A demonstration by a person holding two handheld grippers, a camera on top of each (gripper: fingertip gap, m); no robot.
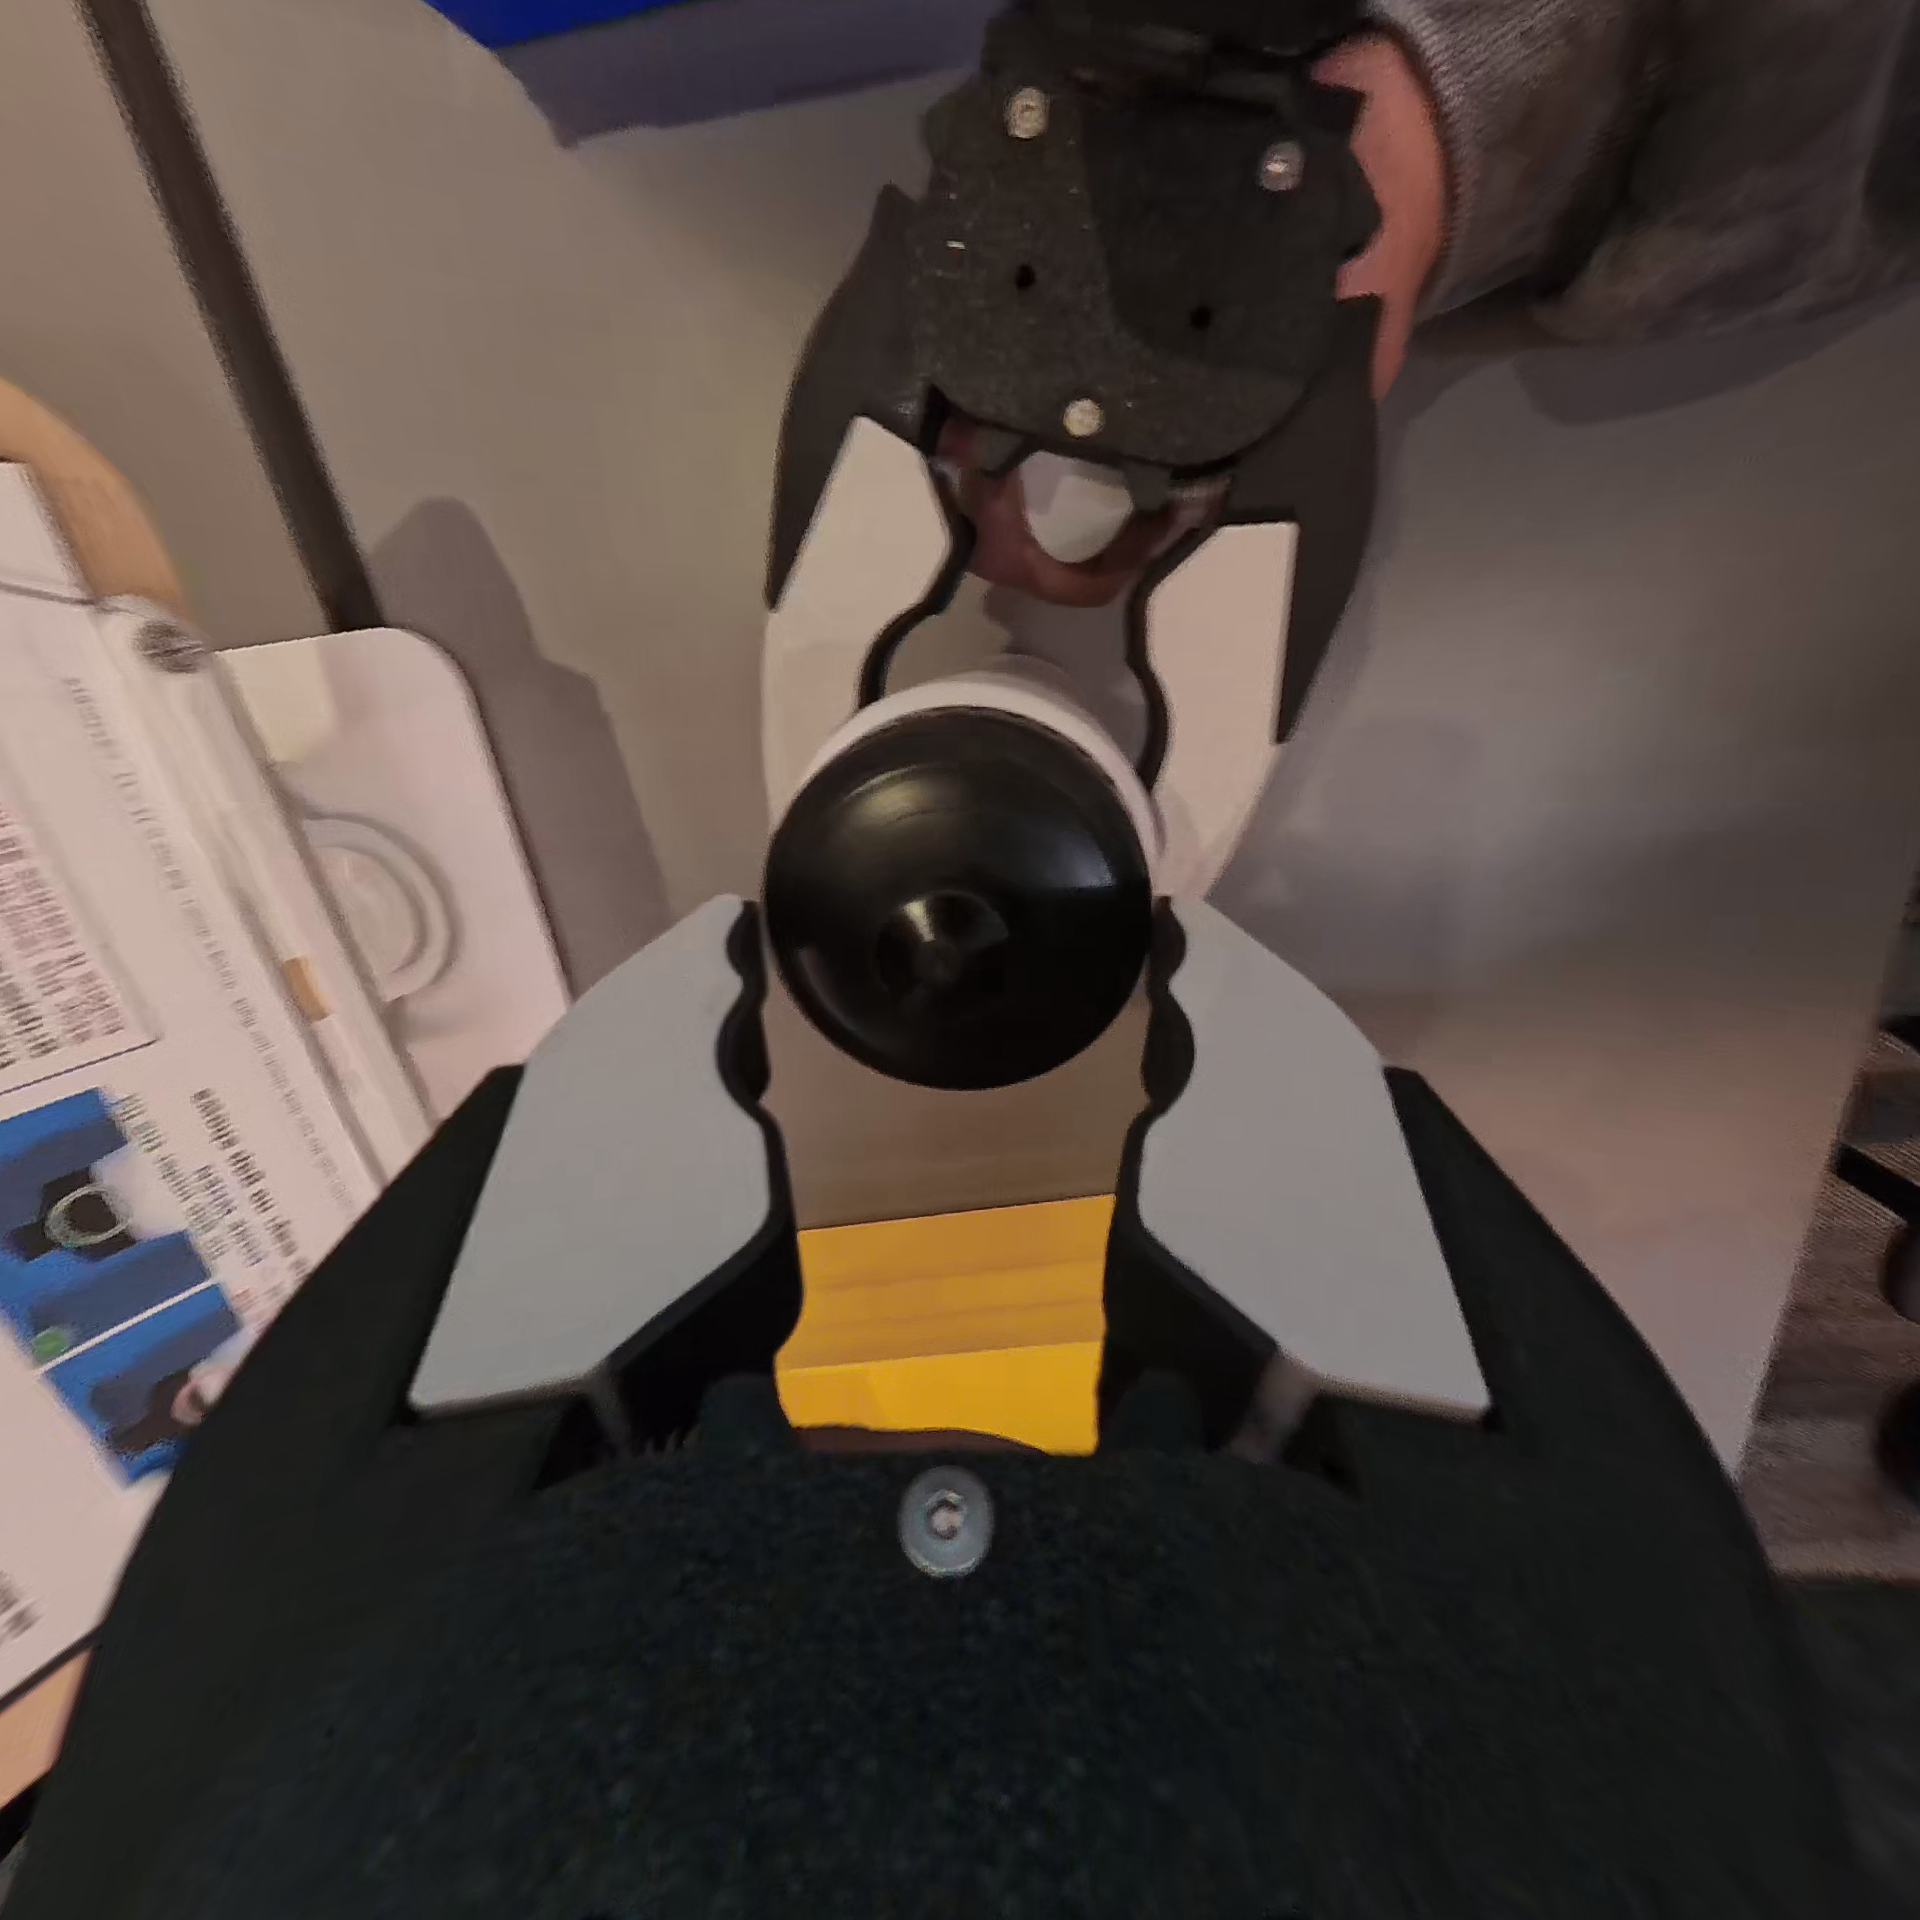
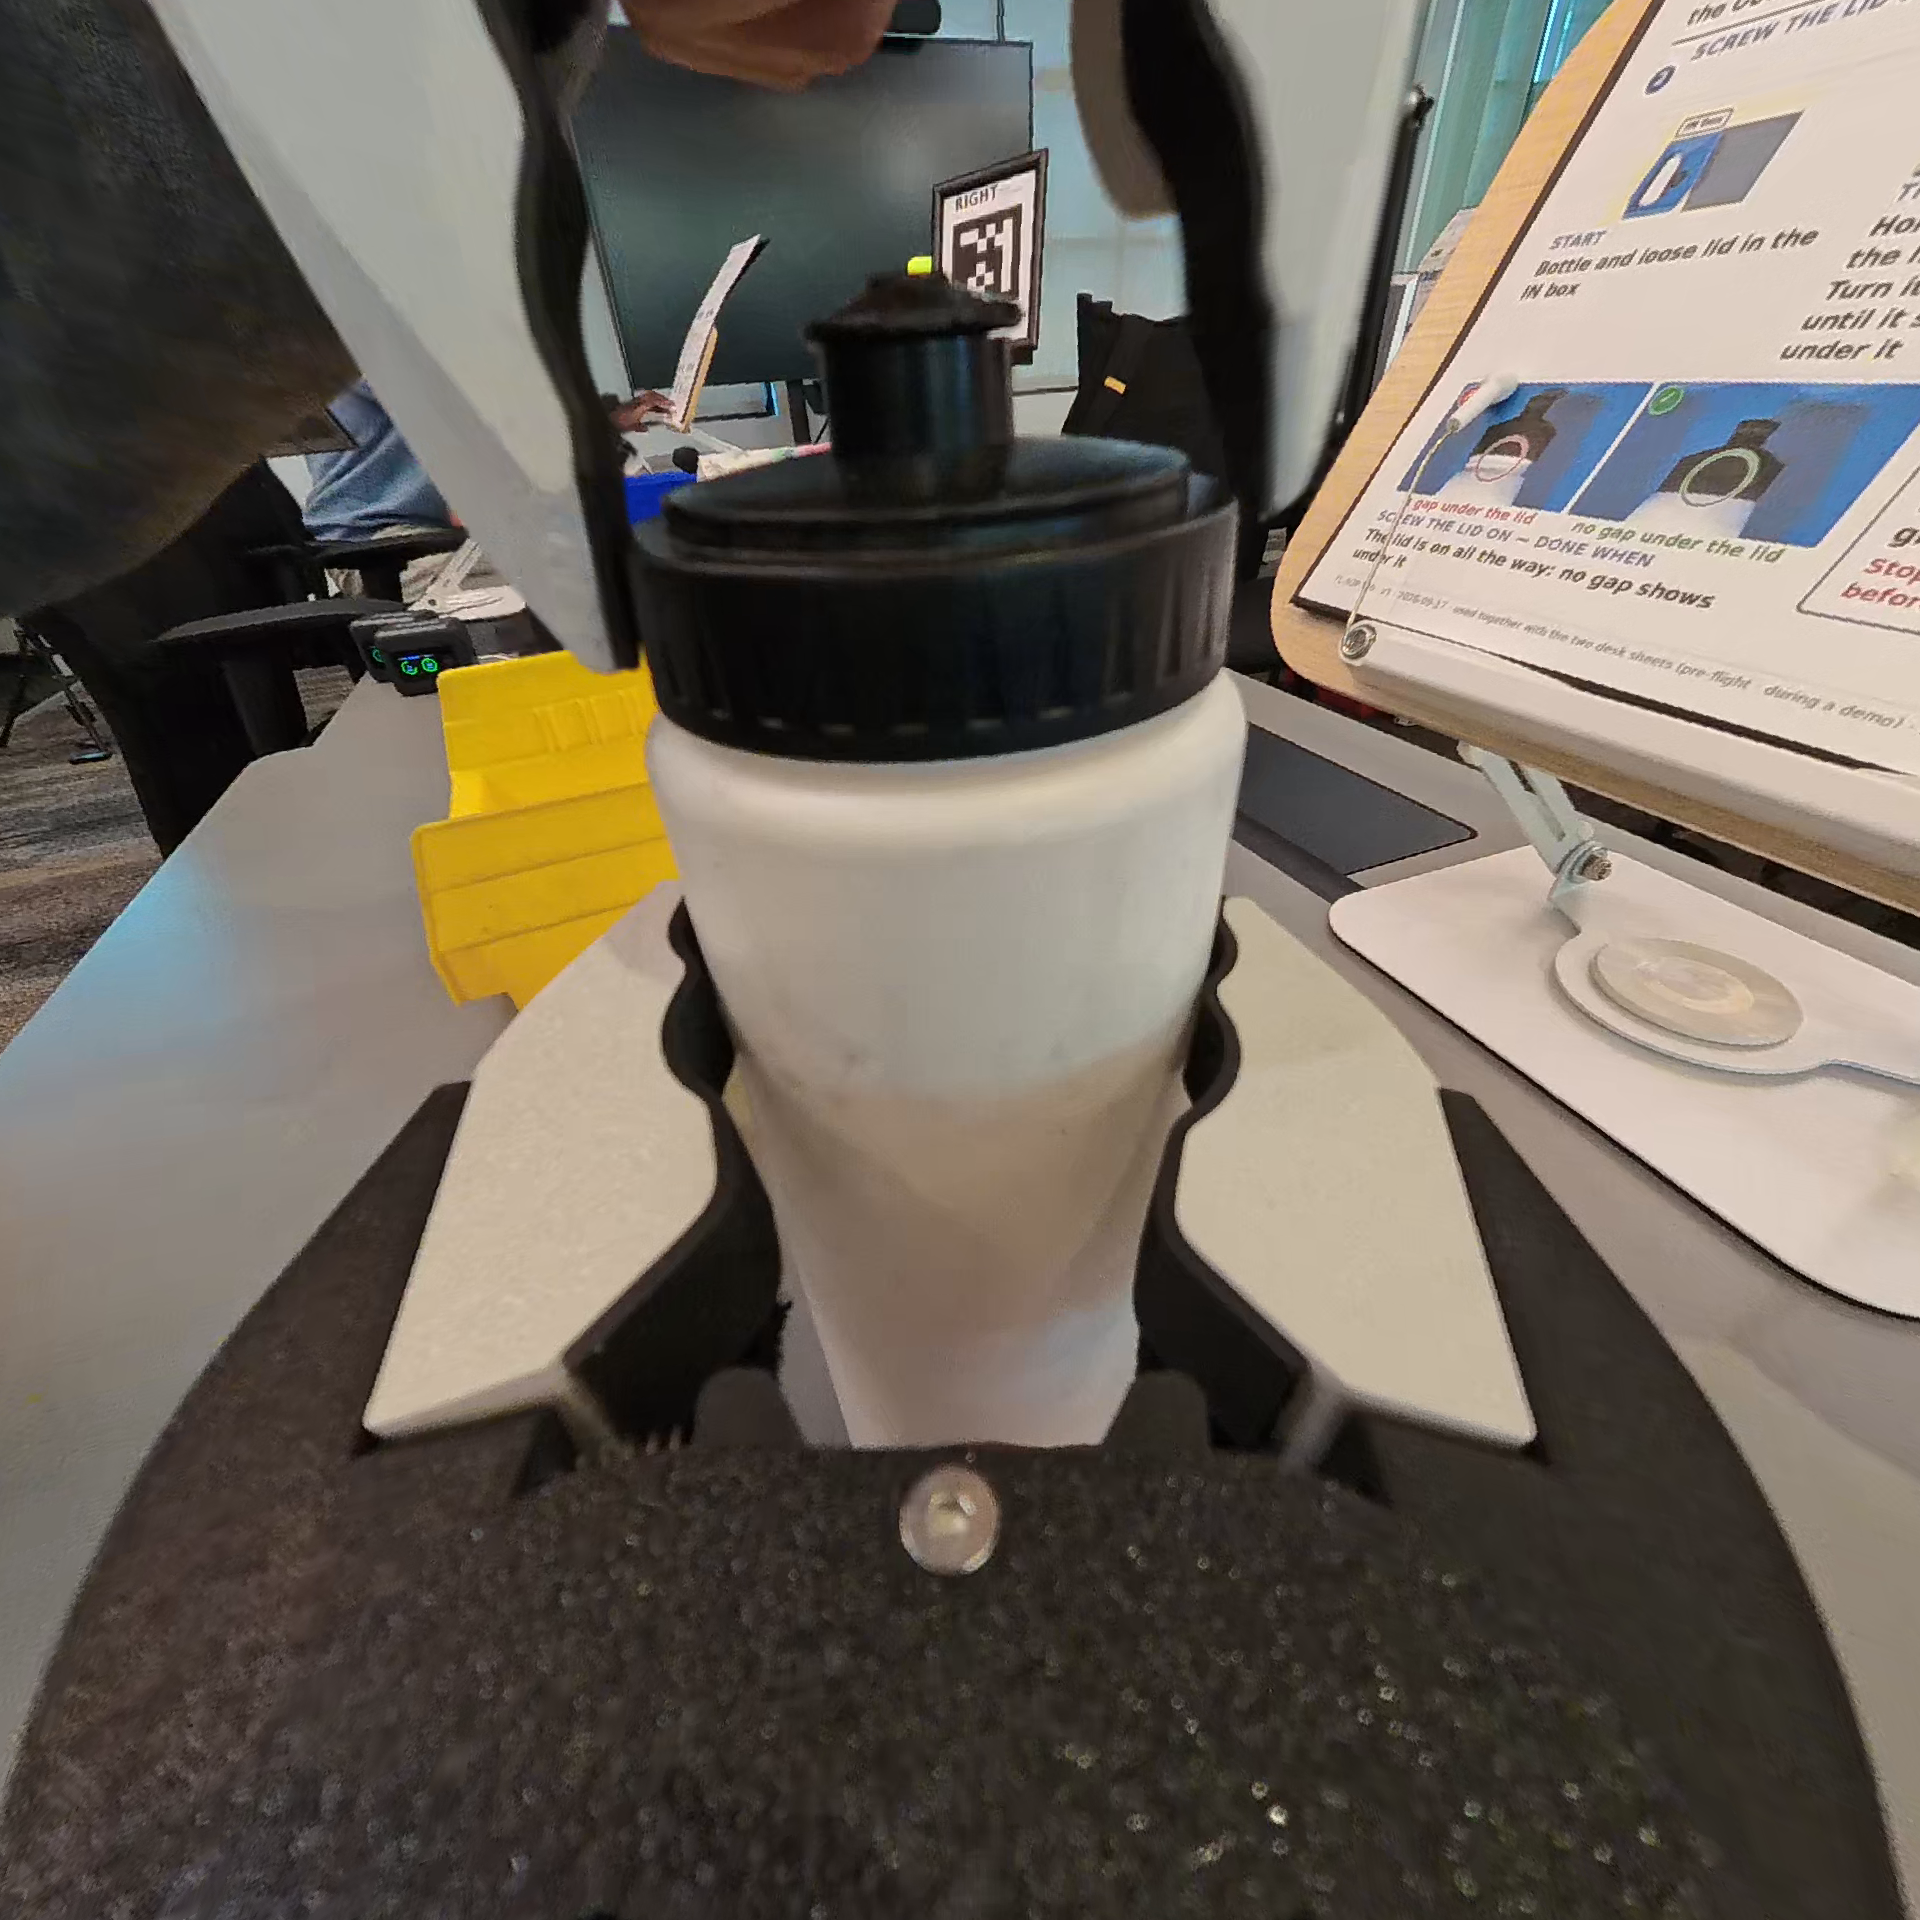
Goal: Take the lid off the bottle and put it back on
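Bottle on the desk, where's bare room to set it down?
Bare desk lies left of the yellow bin, toward the edge. Right of the bottle it is crowded: the stand base and instruction board fill that side.

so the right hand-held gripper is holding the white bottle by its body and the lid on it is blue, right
Not quite: the lid is black, not blue, as the right wrist view shows. The rest holds: the right hand-held gripper grips the white bottle by its body.
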